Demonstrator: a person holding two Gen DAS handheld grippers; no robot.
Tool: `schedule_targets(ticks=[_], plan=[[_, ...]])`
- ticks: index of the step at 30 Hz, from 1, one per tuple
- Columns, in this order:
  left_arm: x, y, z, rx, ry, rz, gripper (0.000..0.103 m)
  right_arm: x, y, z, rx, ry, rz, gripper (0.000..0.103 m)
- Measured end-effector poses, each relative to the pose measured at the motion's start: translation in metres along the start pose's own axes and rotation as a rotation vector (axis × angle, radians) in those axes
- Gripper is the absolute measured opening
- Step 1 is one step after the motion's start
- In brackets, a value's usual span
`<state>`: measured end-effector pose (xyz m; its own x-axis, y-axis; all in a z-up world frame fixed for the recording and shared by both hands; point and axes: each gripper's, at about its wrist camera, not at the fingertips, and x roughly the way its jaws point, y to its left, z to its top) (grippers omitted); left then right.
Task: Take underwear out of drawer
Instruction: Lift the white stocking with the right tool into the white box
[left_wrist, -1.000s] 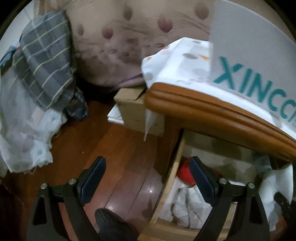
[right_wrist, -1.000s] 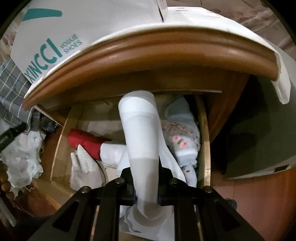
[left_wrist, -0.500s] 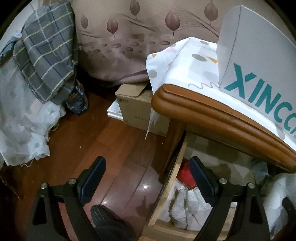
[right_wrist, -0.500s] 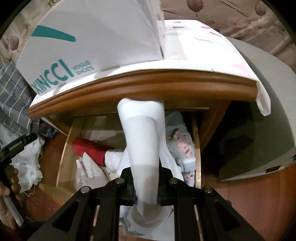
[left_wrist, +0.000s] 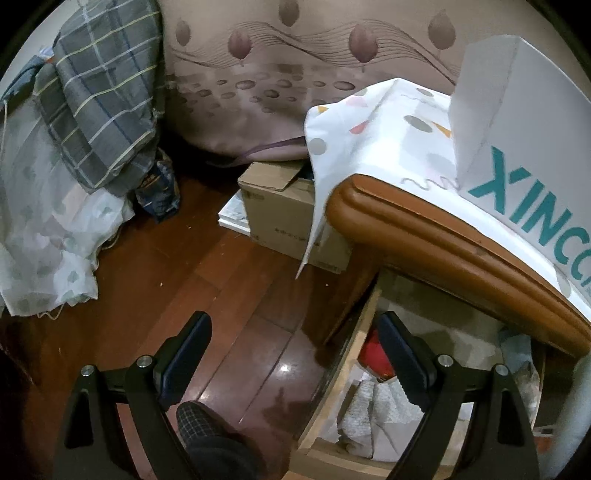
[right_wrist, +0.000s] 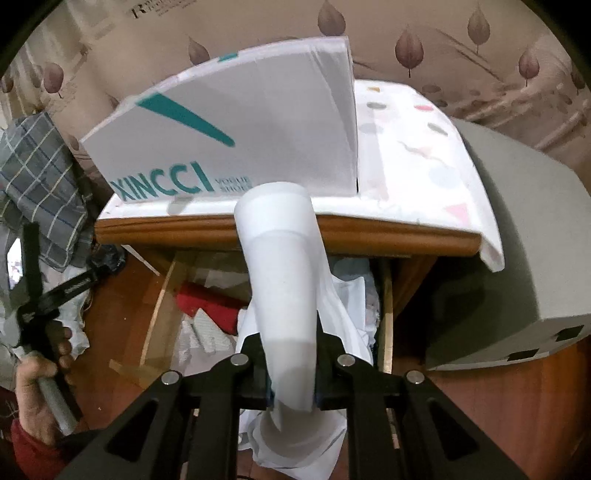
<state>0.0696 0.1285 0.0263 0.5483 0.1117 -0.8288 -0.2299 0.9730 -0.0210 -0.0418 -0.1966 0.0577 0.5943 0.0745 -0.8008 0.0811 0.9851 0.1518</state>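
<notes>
The white underwear (right_wrist: 284, 295) is pinched between the pads of the right gripper (right_wrist: 291, 391); it is held above the open drawer (right_wrist: 386, 314), with a rolled part standing up in front of the camera and loose folds hanging down below the jaws. The cloth is judged to be light, soft and limp; it can be bent anywhere and nothing in it is fragile. It is thin and perhaps a little smooth, so a hold on a thick, bunched part, as is taken now, is judged safer than a hold on a single edge; the hanging folds could be caught on the drawer front or on the other clothes. In the drawer a red garment (right_wrist: 210, 306) and other pale laundry are left. The left gripper (left_wrist: 295, 347) is spread wide and nothing is held in it; it is kept over the wooden floor (left_wrist: 207, 280), beside the drawer. On the nightstand (right_wrist: 288, 229) a patterned cloth (right_wrist: 417, 155) and a white shoe box (right_wrist: 236, 147) are placed.
</notes>
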Motion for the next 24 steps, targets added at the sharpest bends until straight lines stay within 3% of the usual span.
schedule_targets(ticks=[6,15,19,24], plan=[[0.005,0.010,0.003,-0.044,0.011,0.002,0.090,-0.041,0.009,0.021,-0.021,-0.043,0.041,0.014],[0.008,0.009,0.002,-0.036,0.019,0.012,0.090,-0.124,0.039,0.103,-0.069,-0.243,0.086,0.014],[0.009,0.011,0.002,-0.043,0.018,0.027,0.090,-0.129,0.048,0.146,-0.085,-0.307,0.058,0.014],[0.010,0.015,0.003,-0.054,0.028,0.034,0.090,-0.106,0.057,0.196,-0.080,-0.340,-0.004,0.014]])
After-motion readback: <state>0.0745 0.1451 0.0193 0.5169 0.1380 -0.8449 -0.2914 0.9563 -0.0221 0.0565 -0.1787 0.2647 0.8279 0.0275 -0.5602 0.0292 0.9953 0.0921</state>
